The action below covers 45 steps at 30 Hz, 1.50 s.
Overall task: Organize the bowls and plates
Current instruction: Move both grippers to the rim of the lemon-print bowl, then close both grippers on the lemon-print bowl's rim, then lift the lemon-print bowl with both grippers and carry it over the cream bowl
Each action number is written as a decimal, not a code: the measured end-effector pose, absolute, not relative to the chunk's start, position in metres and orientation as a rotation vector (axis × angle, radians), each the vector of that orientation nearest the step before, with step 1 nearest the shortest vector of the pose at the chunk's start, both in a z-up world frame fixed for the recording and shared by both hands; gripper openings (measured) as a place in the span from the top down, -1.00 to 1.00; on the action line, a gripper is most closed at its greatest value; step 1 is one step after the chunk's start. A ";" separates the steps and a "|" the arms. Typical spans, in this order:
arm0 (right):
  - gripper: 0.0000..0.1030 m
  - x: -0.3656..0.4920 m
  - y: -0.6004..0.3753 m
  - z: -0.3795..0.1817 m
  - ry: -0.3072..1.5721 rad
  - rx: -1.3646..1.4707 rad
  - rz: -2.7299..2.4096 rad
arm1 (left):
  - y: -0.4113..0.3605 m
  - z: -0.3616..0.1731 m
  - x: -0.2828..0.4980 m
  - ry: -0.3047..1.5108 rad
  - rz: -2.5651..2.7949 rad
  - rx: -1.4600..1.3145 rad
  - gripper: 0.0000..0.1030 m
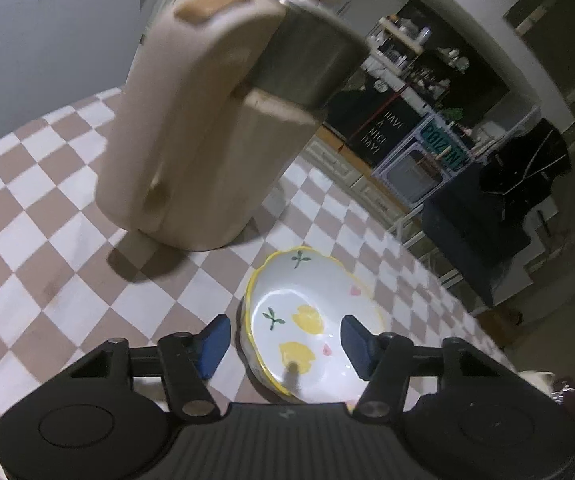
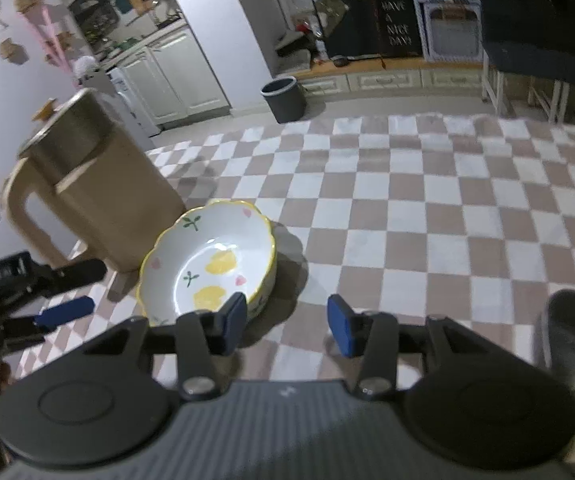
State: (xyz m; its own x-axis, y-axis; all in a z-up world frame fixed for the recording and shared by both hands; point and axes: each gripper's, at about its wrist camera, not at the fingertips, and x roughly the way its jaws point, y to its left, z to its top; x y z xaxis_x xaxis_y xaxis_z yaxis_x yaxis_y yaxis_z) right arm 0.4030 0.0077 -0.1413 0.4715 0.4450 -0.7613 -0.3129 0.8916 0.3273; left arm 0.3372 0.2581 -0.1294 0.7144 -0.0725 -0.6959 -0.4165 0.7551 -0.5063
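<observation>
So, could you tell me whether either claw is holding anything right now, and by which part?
Nothing is held. The left claw straddles the bowl's rim without pressing; the right claw is beside it, empty.

The bowl (image 2: pixel 211 264) sits on the checkered table (image 2: pixel 407 216), just beside the kettle (image 2: pixel 99 184).

The bowl (image 2: pixel 207 264) is white with a yellow scalloped rim, yellow lemons, green sprigs and little pink hearts. Tabletop (image 2: pixel 427 220) is a pinkish-brown and white checkerboard. Beige kettle (image 1: pixel 191 136), at 11 o'clock from the bowl. Claw pads (image 1: pixel 215 344) are blue.
</observation>
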 end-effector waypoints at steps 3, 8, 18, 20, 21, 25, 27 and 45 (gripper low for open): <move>0.10 0.413 0.017 -0.145 0.987 0.149 0.445 | 0.259 -0.145 0.352 0.805 0.237 -0.691 -0.16; 0.11 0.431 0.034 -0.146 0.984 0.143 0.423 | 0.261 -0.166 0.365 0.863 0.257 -0.693 -0.15; 0.54 0.460 0.079 -0.167 1.044 0.003 0.383 | 0.279 -0.186 0.372 0.860 0.263 -0.785 0.31; 0.73 0.463 0.081 -0.170 1.051 -0.015 0.366 | 0.278 -0.188 0.375 0.867 0.248 -0.774 0.53; 0.73 0.465 0.081 -0.171 1.054 -0.021 0.358 | 0.276 -0.188 0.376 0.875 0.246 -0.759 0.58; 0.72 0.469 0.077 -0.171 1.065 -0.013 0.367 | 0.276 -0.189 0.379 0.866 0.245 -0.741 0.64; 0.68 0.471 0.079 -0.173 1.066 -0.019 0.371 | 0.277 -0.191 0.378 0.858 0.241 -0.750 0.64; 0.77 0.445 0.063 -0.182 1.013 0.031 0.474 | 0.253 -0.176 0.373 0.907 0.206 -0.545 0.77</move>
State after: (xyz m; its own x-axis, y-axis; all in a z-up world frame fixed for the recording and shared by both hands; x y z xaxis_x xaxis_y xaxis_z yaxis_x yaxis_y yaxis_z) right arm 0.4450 0.0625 -0.1823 0.4371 0.3950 -0.8080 -0.3666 0.8986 0.2410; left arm 0.3731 0.2531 -0.1757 0.6075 -0.0562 -0.7923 -0.3923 0.8461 -0.3608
